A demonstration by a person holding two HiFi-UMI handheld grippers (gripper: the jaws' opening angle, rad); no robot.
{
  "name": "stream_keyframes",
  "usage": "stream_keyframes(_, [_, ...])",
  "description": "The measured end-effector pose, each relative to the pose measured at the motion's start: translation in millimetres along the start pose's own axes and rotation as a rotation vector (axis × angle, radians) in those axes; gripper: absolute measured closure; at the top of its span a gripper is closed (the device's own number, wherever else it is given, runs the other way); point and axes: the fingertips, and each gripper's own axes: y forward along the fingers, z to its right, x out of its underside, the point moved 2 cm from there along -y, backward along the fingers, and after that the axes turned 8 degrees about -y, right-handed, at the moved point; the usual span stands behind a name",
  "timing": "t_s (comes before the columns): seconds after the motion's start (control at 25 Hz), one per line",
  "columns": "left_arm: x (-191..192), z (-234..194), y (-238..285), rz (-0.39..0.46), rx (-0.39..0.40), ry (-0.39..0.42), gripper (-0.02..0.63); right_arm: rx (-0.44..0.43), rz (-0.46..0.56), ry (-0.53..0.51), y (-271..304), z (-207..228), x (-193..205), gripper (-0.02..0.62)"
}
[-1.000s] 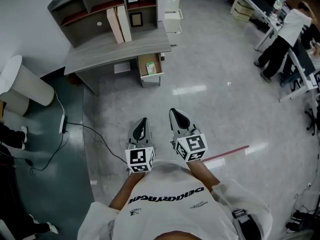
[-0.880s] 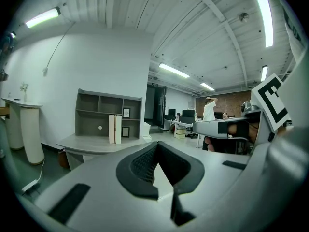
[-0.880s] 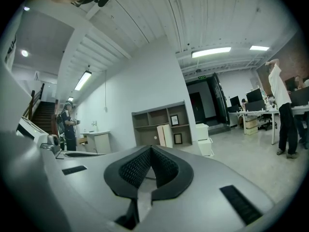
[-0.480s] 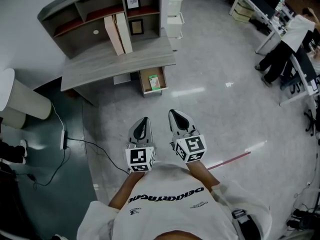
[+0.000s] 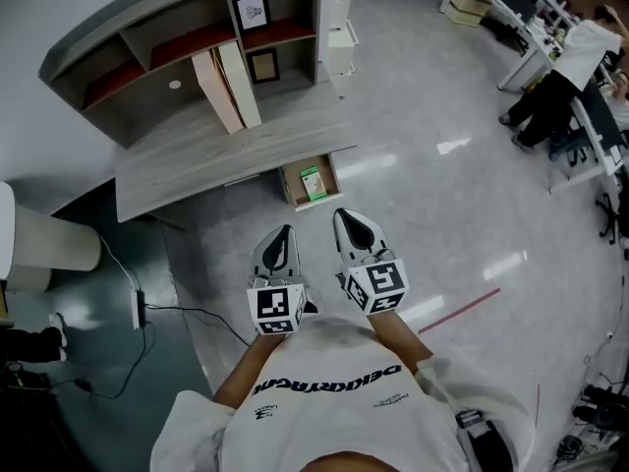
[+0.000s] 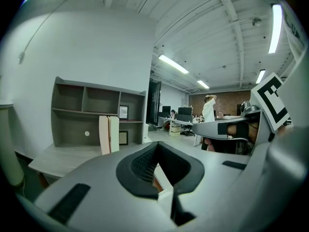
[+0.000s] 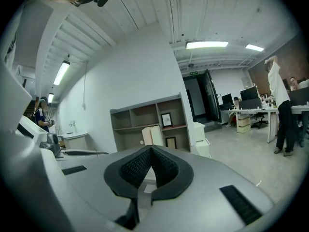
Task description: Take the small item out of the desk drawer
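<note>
Wide office with a glossy pale floor (image 5: 442,195) that mirrors the strip lights, and a white wall behind.

Small item (image 5: 312,183): flat, green and white, boxy or card-like, too small to read further. Lies on the bottom of the drawer (image 5: 289,187), a shallow open-topped tray of bare brownish wood. Stands pulled out from under the right end of the desk (image 5: 226,155), so reachable from above with nothing over it.

Desk of grey wood-grain laminate with a long flat top. Carries a shelf unit (image 5: 147,42) of the same grey with a curved cap and dark red shelf boards. Holds 2 tall cream binders (image 5: 228,87) leaning upright and 2 framed pictures (image 5: 253,10) in the right-hand bays. White plastic drawer cabinet (image 5: 339,28) just beside the unit.

Nearer the body, left gripper (image 5: 283,236) and right gripper (image 5: 350,226), smooth grey shells with black ribbed pads. Held side by side at chest level and aimed at the drawer, well apart from it, which looks like the approach step. Both pairs of jaws pressed together with nothing pinched, probably kept so for carrying. Need spreading before either goes down around the item.

Black cable (image 5: 187,313) and red tape line (image 5: 462,308) on the floor to either side, both off the straight path.
</note>
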Motion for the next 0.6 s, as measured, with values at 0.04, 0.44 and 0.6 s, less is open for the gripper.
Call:
stream_keyframes(0.04, [-2.0,-8.5,9.3,-0.004,0.010,0.001,0.591,0.007,-0.005,0.001,12.3,0.9,-0.8,0.565])
stream_keyframes(0.44, [-9.0,-54.6,75.7,-0.053,0.094,-0.034,0.591,0.079,-0.056,0.009,85.2,14.3,-3.9,0.565])
stream_keyframes(0.6, [-4.0,-62.8,91.9,-0.075,0.117,-0.041,0.591,0.102,-0.075,0.019,99.5,20.2,1.5,0.565])
